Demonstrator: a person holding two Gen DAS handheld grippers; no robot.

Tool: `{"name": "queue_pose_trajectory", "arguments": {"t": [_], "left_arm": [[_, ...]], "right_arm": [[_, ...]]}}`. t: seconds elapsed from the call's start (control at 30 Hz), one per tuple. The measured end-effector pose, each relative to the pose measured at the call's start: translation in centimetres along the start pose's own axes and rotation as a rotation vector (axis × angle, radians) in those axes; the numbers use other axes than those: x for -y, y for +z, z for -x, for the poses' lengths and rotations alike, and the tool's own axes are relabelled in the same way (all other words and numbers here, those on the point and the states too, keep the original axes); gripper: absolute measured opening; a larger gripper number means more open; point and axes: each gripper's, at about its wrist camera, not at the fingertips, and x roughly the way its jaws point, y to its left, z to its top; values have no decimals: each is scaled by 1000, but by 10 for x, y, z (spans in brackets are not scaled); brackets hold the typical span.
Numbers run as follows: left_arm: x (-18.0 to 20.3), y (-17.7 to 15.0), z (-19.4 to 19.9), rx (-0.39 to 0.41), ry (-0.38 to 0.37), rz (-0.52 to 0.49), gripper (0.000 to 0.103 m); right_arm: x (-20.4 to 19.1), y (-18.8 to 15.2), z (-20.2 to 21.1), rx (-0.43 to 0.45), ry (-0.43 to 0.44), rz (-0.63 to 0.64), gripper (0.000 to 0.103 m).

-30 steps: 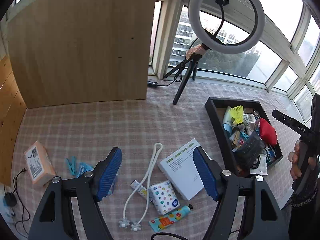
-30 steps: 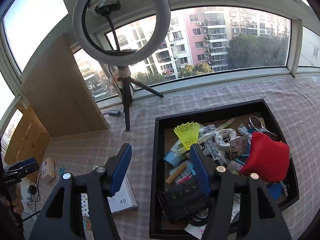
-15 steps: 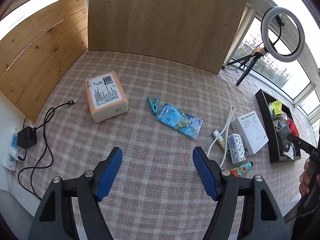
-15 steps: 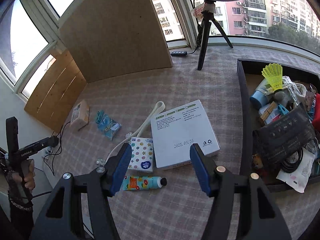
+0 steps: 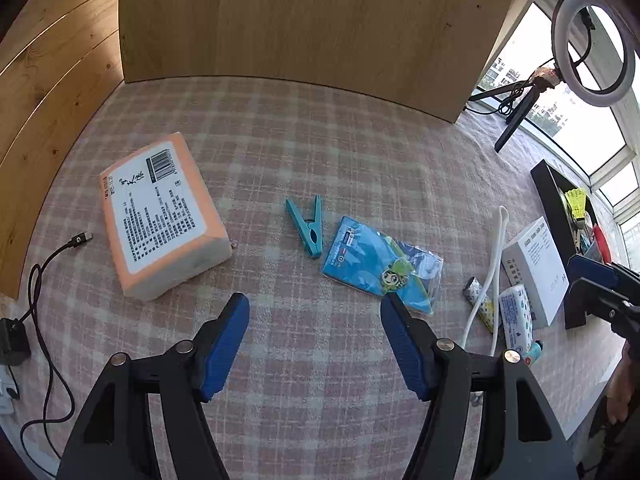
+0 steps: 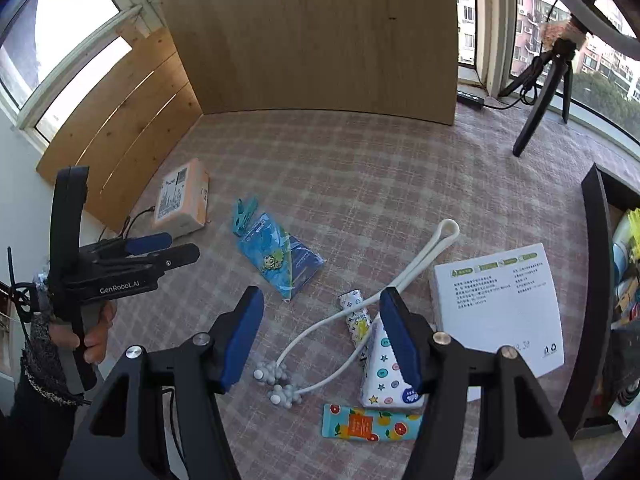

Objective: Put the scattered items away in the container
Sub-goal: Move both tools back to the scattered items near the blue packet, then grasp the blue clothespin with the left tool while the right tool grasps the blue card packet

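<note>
My left gripper (image 5: 314, 336) is open and empty above the checked cloth. Ahead of it lie an orange tissue pack (image 5: 160, 212), a teal clothes peg (image 5: 308, 226) and a blue cartoon packet (image 5: 384, 266). My right gripper (image 6: 322, 334) is open and empty, hovering over a white looped cord (image 6: 360, 308), a small patterned tube (image 6: 356, 318), a star-print tissue pack (image 6: 384, 376) and a fruit-print tube (image 6: 370, 426). A white box (image 6: 498, 304) lies to its right. The black container (image 6: 596, 300), full of items, is at the far right and also shows in the left wrist view (image 5: 554, 196).
Wooden panels (image 5: 300, 28) wall off the back and left. A black cable and plug (image 5: 24, 320) lie at the left edge. A ring light on a tripod (image 5: 528, 100) stands at the back right near the windows.
Both grippers have swung left, away from the container. The left has come down closer to the peg and blue packet; the right now hovers over the cord and tissue pack.
</note>
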Motion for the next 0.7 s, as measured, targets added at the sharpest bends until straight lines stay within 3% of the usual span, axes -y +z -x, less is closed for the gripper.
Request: {"name": "queue_pose_trajectory", "arguments": {"t": [0.2, 0.43, 0.5, 0.6, 0.7], "left_arm": [[-13, 39, -41, -65, 30, 52, 61], [-6, 56, -61, -116, 27, 53, 58], [-3, 56, -61, -123, 17, 51, 57], [1, 56, -64, -130, 67, 28, 57], [-5, 54, -73, -161, 51, 68, 54]], "right_arm": [[-35, 25, -70, -107, -17, 239, 60], [-52, 29, -108, -194, 16, 458, 65], [-52, 29, -112, -198, 16, 485, 65], [-45, 31, -117, -208, 46, 480, 65], [-41, 31, -119, -213, 74, 469, 65]]}}
